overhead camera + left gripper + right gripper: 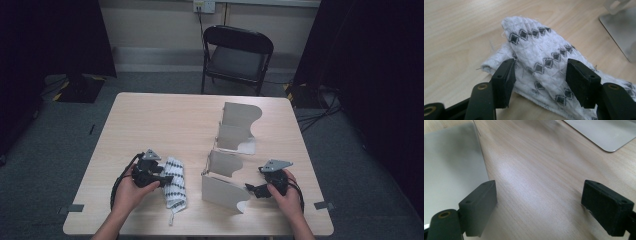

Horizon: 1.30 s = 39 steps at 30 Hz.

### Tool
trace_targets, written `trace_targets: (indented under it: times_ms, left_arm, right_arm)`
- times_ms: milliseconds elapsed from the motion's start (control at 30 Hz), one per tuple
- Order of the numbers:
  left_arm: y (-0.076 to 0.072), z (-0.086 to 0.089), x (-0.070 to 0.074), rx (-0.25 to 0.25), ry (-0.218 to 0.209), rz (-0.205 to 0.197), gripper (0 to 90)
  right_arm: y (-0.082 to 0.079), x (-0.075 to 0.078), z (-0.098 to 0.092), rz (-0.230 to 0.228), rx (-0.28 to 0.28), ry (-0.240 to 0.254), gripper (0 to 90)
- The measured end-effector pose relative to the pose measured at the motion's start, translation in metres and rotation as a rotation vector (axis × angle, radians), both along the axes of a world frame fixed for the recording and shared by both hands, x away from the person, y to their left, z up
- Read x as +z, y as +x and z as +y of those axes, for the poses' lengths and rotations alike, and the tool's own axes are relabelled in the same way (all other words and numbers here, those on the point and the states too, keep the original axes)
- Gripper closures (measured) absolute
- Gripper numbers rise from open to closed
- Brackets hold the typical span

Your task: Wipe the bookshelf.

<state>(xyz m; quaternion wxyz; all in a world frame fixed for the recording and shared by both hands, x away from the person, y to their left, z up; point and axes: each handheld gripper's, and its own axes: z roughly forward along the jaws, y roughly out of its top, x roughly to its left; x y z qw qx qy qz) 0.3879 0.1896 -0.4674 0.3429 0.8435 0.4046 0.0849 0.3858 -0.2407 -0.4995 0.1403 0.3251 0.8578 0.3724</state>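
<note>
Lower left of the high view, the left gripper (161, 176) straddles the folded white cloth with black diamond rows (175, 188) — jaws half-open, seemingly not pinching it — near the pale wooden table's (165, 120) front edge.

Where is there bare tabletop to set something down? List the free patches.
Free: the far left of the table, beyond the folded cloth and left of the far metal stand. Also the left edge, outside the left tool. Crowded: between cloth and near metal stand, and around the right tool.
</note>
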Motion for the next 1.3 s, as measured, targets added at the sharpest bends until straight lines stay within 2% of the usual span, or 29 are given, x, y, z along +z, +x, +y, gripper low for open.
trace_targets:
  times_ms: [100, 167, 333, 467, 767, 833, 933, 1100, 1267, 1300]
  left_arm:
    - [0.011, -0.006, -0.002, -0.003, 0.006, -0.016, 37.5]
    - [0.017, -0.009, -0.003, -0.006, -0.008, -0.015, 37.2]
    - [0.022, -0.017, -0.002, -0.021, 0.003, -0.029, 36.6]
    - [0.016, -0.015, 0.005, -0.020, 0.007, -0.039, 36.4]
    - [-0.005, -0.007, 0.015, -0.013, 0.003, -0.023, 37.3]
    - [-0.009, -0.005, 0.015, 0.006, -0.018, -0.020, 36.4]
    - [-0.013, -0.004, 0.013, 0.016, -0.015, -0.028, 35.9]
    - [-0.027, -0.012, 0.008, -0.011, -0.025, -0.025, 36.3]
    - [-0.035, -0.015, 0.006, -0.028, -0.015, -0.008, 40.4]
    - [-0.039, -0.016, 0.005, -0.032, -0.030, -0.004, 41.6]
  right_arm:
    - [0.000, 0.000, 0.000, 0.000, 0.000, 0.000, 12.5]
    - [0.000, 0.000, 0.000, 0.000, 0.000, 0.000, 12.5]
    - [0.000, 0.000, 0.000, 0.000, 0.000, 0.000, 12.5]
    - [0.000, 0.000, 0.000, 0.000, 0.000, 0.000, 12.5]
    - [0.000, 0.000, 0.000, 0.000, 0.000, 0.000, 12.5]
    - [0.000, 0.000, 0.000, 0.000, 0.000, 0.000, 12.5]
    - [0.000, 0.000, 0.000, 0.001, 0.000, 0.001, 12.5]
    - [0.000, 0.000, 0.000, 0.000, 0.000, 0.000, 12.5]
    - [0.000, 0.000, 0.000, 0.000, 0.001, 0.000, 12.5]
    - [0.000, 0.000, 0.000, 0.001, 0.001, 0.000, 12.5]
